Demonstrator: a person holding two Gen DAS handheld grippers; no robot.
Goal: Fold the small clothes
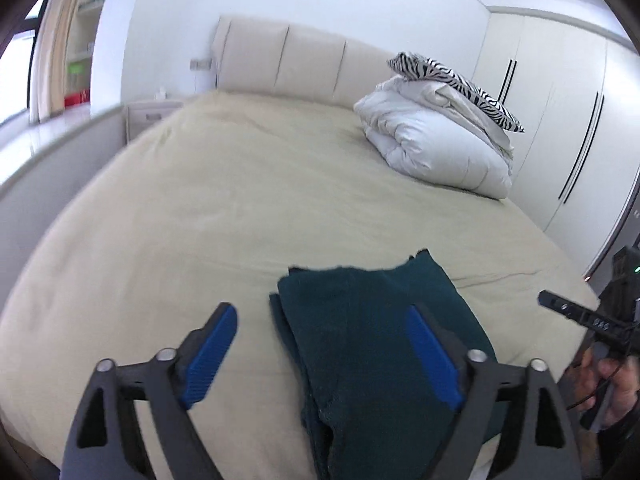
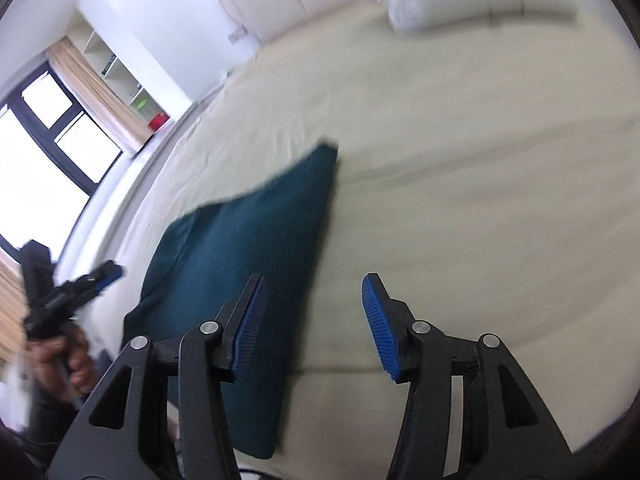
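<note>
**Q:** Low in the middle of the left wrist view, what lies on the bed?

**A:** On the beige bed sheet [image 1: 200, 208] lies a dark green garment [image 1: 368, 344], folded into a long strip. Its long axis runs from the bottom edge of the frame up toward the centre, away from the camera, leaning slightly right. The far end is a ragged edge with one corner poking upward. Layered folds show along its left side.

**Q:** And from the right wrist view?

**A:** The same dark green garment [image 2: 248, 260] sits left of centre, running from the lower middle up to a corner near the frame's centre. This view is motion-blurred.

**Q:** How do the fingers stand?

**A:** The left gripper [image 1: 320, 360] has its blue-padded fingers spread wide apart above the cloth, clamping nothing. The right gripper [image 2: 312, 328] has its fingers apart too, with nothing between them; its left finger overlaps the garment's edge in the picture.

**Q:** What else is around?

**A:** A bundled white duvet [image 1: 436, 140] with a zebra-print pillow [image 1: 460, 80] on top sits at upper right, well apart from the garment, against a cream headboard [image 1: 296, 56]. White wardrobe doors [image 1: 560, 120] fill the right edge. Nothing lies between garment and duvet but bare sheet.
</note>
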